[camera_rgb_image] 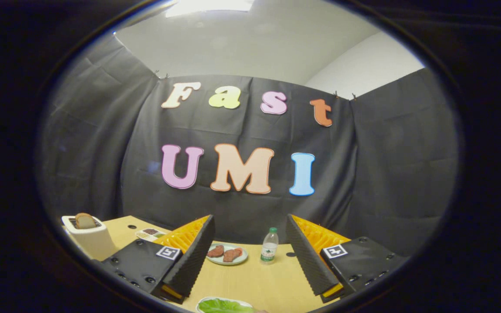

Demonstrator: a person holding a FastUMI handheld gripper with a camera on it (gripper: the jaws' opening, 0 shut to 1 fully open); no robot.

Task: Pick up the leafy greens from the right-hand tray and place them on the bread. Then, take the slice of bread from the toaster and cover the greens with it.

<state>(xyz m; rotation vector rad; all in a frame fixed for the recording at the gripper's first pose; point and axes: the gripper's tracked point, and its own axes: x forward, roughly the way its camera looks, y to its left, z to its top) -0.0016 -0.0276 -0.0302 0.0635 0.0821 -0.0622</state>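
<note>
Your gripper (250,261) is spread wide, holding nothing, leafy greens (224,306) just below it (on a pale tray (202,302)); toaster (88,237) with bread slice (85,221) sits far left

We log a staged recording booth, black cloth wall (250,208) pinned under a plain white ceiling (242,43), wooden worktop (250,278) set as a mock kitchen, toaster (87,237), plate of meat (226,254), water bottle (269,246).
</note>
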